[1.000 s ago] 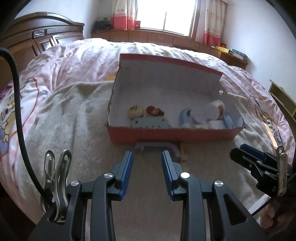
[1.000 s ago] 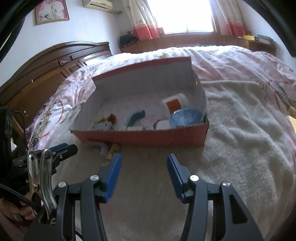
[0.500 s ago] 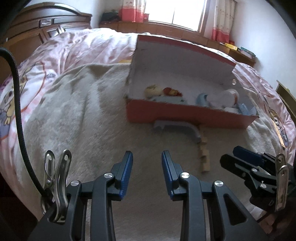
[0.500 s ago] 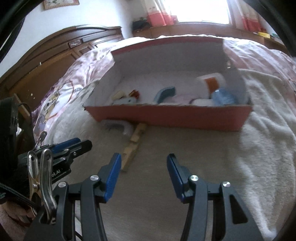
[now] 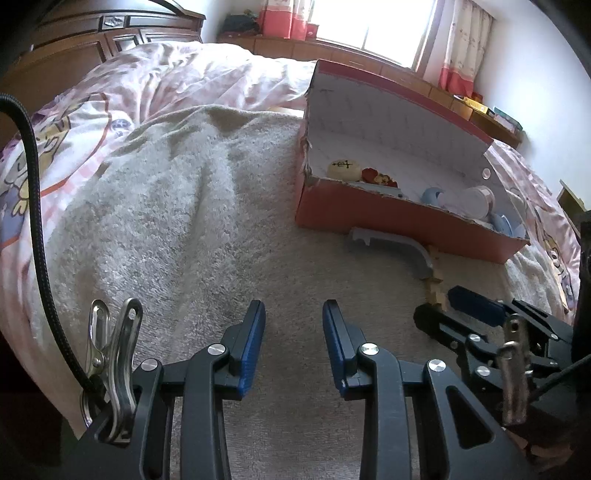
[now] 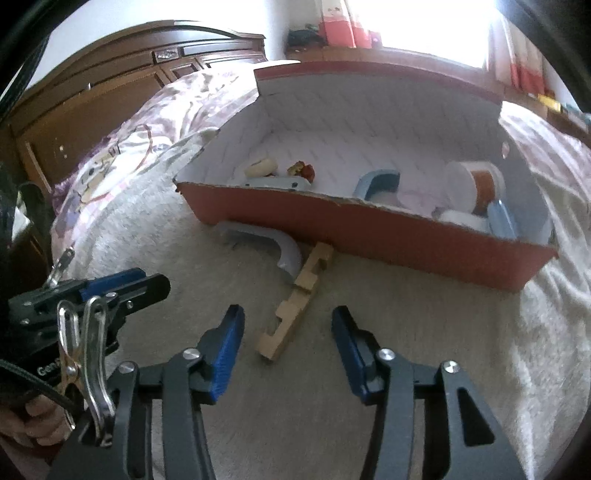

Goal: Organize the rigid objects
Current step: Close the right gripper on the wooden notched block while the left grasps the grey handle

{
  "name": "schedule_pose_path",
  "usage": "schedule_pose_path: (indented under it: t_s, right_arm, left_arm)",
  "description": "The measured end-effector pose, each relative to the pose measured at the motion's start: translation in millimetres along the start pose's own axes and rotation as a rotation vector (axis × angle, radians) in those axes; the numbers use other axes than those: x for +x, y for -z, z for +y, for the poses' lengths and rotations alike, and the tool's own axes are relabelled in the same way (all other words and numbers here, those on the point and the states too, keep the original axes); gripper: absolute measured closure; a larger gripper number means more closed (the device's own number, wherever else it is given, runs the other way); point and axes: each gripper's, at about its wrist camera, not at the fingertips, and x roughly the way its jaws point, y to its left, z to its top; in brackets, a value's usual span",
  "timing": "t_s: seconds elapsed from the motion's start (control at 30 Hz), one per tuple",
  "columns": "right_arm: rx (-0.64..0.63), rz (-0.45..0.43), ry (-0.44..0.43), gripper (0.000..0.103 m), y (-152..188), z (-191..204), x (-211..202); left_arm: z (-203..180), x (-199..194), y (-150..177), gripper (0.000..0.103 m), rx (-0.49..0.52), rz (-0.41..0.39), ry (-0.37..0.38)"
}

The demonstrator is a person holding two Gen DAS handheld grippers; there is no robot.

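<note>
A red cardboard box [image 6: 369,229] [image 5: 388,218] with a white inside lies on a beige towel [image 5: 177,206] on the bed. It holds several small objects, among them a white and orange cup [image 6: 474,182]. A notched wooden piece [image 6: 295,304] and a curved grey plastic piece [image 6: 266,240] [image 5: 395,245] lie on the towel in front of the box. My right gripper [image 6: 286,328] is open, its fingers either side of the near end of the wooden piece. My left gripper [image 5: 293,321] is open and empty over bare towel, left of the right one.
A pink quilt [image 5: 177,81] covers the bed around the towel. A dark wooden headboard [image 6: 110,92] stands to the left. A window with pink curtains [image 5: 373,22] and a low wooden ledge lie beyond the bed.
Both grippers have drawn back from the box and shifted left. The right gripper now straddles the near end of the wooden piece. Both stay open.
</note>
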Motion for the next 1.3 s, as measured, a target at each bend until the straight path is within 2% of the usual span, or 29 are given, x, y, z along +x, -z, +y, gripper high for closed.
schedule_pose_path:
  t_s: [0.1, 0.27, 0.4, 0.77, 0.83, 0.9, 1.0, 1.17, 1.3]
  right_arm:
    - [-0.020, -0.007, 0.035, 0.070, 0, 0, 1]
    - [-0.009, -0.005, 0.043, 0.091, 1, -10, -3]
    - [0.032, 0.001, 0.039, 0.092, 5, -21, -10]
    - [0.107, 0.011, 0.096, 0.092, 24, -58, -30]
    - [0.119, 0.009, 0.086, 0.092, 27, -63, -31]
    - [0.131, 0.006, 0.073, 0.092, 28, -66, -32]
    - [0.140, 0.000, 0.062, 0.092, 29, -68, -32]
    - [0.151, -0.013, 0.045, 0.092, 31, -70, -33]
    - [0.150, -0.028, 0.038, 0.091, 34, -70, -33]
  left_arm:
    - [0, 0, 0, 0.070, -0.001, 0.002, 0.004]
    - [0, 1, 0, 0.070, -0.002, 0.003, 0.006]
    - [-3, 1, -1, 0.070, 0.003, 0.007, 0.013]
    - [-25, 11, -8, 0.070, 0.051, 0.036, 0.060]
    - [-31, 17, -11, 0.067, 0.060, 0.057, 0.074]
    - [-38, 21, -13, 0.048, 0.083, 0.059, 0.083]
    - [-49, 23, -14, 0.036, 0.129, 0.051, 0.092]
    - [-63, 31, -18, 0.026, 0.172, 0.032, 0.081]
    - [-70, 37, -22, 0.022, 0.204, 0.016, 0.070]
